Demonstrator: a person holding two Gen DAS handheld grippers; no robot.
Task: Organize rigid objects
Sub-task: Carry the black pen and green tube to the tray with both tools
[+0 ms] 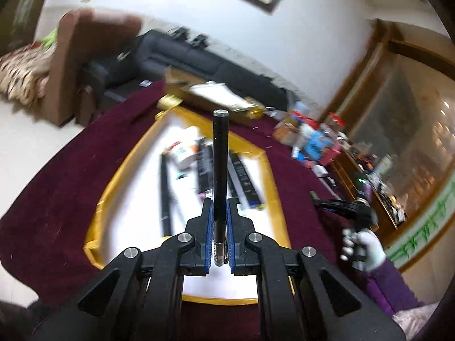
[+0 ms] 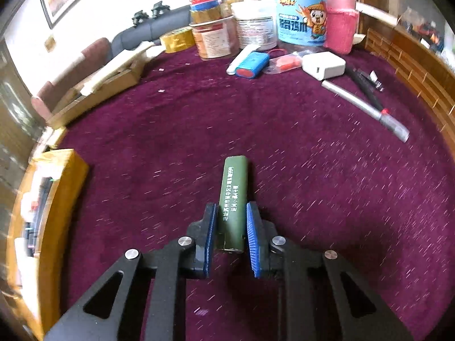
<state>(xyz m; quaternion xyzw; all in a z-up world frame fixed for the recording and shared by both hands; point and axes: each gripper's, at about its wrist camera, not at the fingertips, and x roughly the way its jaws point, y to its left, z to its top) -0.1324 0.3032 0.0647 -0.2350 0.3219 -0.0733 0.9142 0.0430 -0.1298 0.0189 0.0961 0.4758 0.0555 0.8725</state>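
My left gripper (image 1: 219, 203) is shut on a black pen (image 1: 220, 156) and holds it above a gold-rimmed tray (image 1: 267, 164) with a white floor. Several dark pens and small boxes lie in the tray. My right gripper (image 2: 231, 209) is shut on a dark green rectangular tube (image 2: 233, 199) with white print, held just above the maroon tablecloth (image 2: 312, 184). The right gripper also shows in the left wrist view (image 1: 335, 203), held by a gloved hand to the right of the tray. The tray's gold edge (image 2: 57, 199) shows at the left of the right wrist view.
Jars and tubs (image 2: 256, 25) stand at the far edge. A blue battery pack (image 2: 251, 64), a white charger (image 2: 322, 65), a silver marker (image 2: 366, 110) and a black pen (image 2: 364, 86) lie on the cloth. A cardboard box (image 2: 99, 85) sits at the far left.
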